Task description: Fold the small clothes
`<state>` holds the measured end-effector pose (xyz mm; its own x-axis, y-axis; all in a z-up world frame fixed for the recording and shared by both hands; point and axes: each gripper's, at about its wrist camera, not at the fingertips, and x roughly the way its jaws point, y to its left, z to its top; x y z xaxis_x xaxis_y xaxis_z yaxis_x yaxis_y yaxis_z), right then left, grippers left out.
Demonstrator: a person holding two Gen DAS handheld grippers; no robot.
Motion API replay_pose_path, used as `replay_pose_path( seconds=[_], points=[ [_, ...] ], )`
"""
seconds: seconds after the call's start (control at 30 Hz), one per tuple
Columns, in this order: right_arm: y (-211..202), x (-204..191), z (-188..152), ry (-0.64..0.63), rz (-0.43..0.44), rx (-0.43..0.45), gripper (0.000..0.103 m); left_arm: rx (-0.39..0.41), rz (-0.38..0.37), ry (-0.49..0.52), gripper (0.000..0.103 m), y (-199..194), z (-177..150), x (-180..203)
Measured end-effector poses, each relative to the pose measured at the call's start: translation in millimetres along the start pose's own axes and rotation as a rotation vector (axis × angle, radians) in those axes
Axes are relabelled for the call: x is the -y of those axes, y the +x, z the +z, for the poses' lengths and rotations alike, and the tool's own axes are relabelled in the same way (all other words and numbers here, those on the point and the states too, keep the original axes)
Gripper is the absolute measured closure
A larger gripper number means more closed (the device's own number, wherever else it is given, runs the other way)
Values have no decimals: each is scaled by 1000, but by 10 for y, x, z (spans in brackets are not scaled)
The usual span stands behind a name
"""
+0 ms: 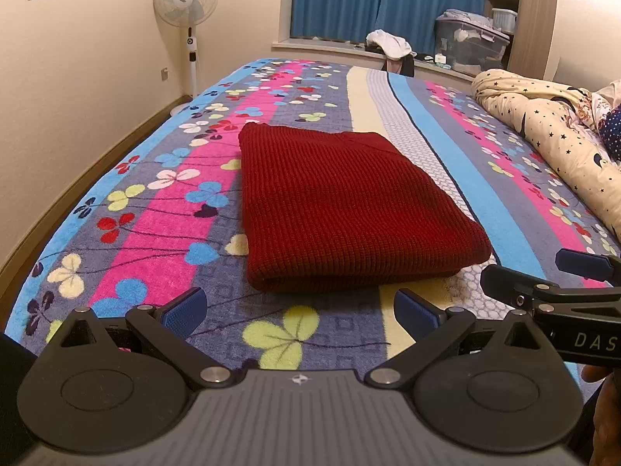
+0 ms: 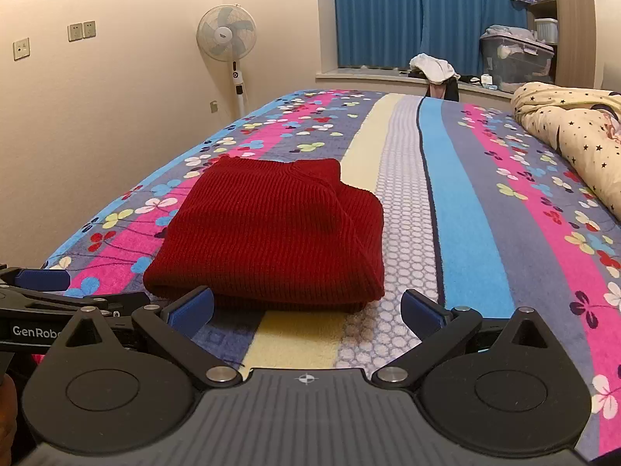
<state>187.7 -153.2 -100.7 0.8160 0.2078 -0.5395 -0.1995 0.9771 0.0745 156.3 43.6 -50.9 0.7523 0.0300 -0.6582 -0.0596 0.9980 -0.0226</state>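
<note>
Side by side, left gripper (image 1: 299, 312) and right gripper (image 2: 306, 310) hover spread before folded red sweater (image 1: 341, 209)

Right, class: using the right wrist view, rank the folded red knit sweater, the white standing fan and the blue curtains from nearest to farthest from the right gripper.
1. Folded red knit sweater, just ahead of the open right gripper, slightly left.
2. White standing fan, beyond the bed, left.
3. Blue curtains, far wall, right.

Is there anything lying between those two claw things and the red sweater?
Nothing visible. Only bare bedspread separates the left gripper and the right gripper from the folded red sweater. Both sets of fingers are open, just short of its near edge.
</note>
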Motion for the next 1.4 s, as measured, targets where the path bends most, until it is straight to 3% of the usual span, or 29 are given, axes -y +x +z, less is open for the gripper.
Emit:
replay_pose_path(
  seconds=[1.4],
  points=[
    [31, -19, -27, 11, 2, -16, 1, -2, 3, -1, 1, 6, 0, -17]
  ],
)
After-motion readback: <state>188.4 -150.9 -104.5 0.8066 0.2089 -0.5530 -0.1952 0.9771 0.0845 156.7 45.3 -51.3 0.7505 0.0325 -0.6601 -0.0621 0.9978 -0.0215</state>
